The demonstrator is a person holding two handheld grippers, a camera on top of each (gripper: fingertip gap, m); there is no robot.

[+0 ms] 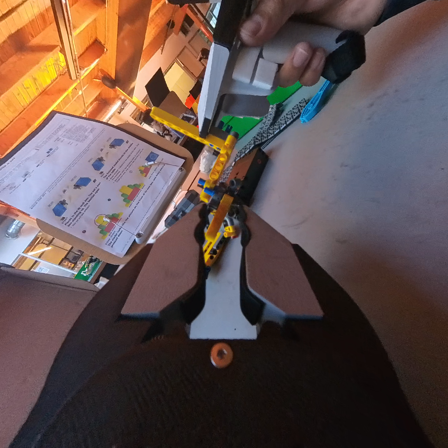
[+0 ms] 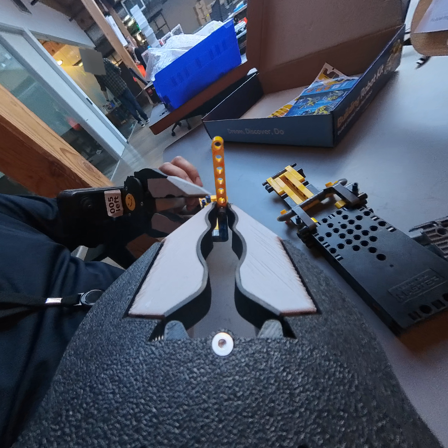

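The left gripper (image 1: 221, 219) has its fingers closed on a yellow-and-black brick assembly (image 1: 218, 228), held above the grey bench (image 1: 363, 194). The right gripper (image 2: 221, 213) meets it from the other side, fingers pinched on the same assembly, from which an orange perforated beam (image 2: 219, 169) stands upright. Right of it on the bench lies a black perforated plate model (image 2: 358, 237); behind, an open cardboard kit box (image 2: 303, 131) holds a booklet (image 2: 322, 94).

A printed instruction sheet (image 1: 92, 181) at 9 o'clock carries text and pictures. A pale sticker (image 2: 114, 202) on the left gripper (image 2: 196, 197) at 9 o'clock bears characters. The blue box (image 2: 266, 132) at 12 o'clock shows lettering. A black plate (image 2: 417, 287) at 3 o'clock has an embossed mark.
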